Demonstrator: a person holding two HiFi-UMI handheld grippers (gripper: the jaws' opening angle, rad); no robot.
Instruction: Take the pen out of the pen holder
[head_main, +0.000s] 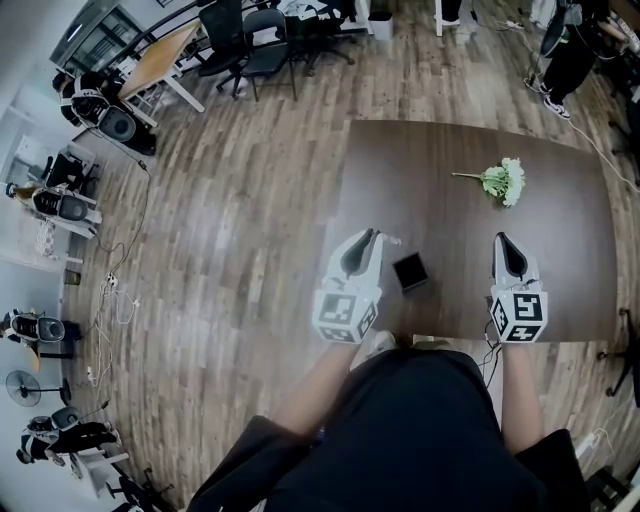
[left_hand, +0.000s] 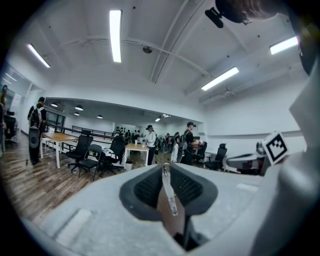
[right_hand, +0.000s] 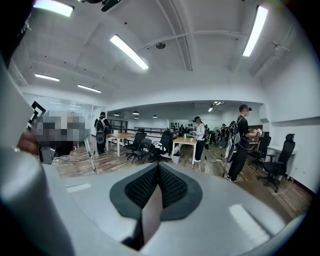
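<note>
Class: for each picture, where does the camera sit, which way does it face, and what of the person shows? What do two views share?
Head view: on the person's head, facing steeply down at the brown table, black pen holder and flowers; forearms, left gripper and right gripper show.
Left gripper view: on that gripper, facing roughly level into the office; jaws grip the pen.
Right gripper view: on the right gripper, likewise level; jaws together, empty.
Shared: the pen, in head and left gripper views; desks and chairs, in both gripper views.

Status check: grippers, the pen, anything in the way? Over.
Left gripper shut on the pen, pen out of the pen holder. Right gripper shut, empty. Flower bunch lies farther up the table, not in the way.
</note>
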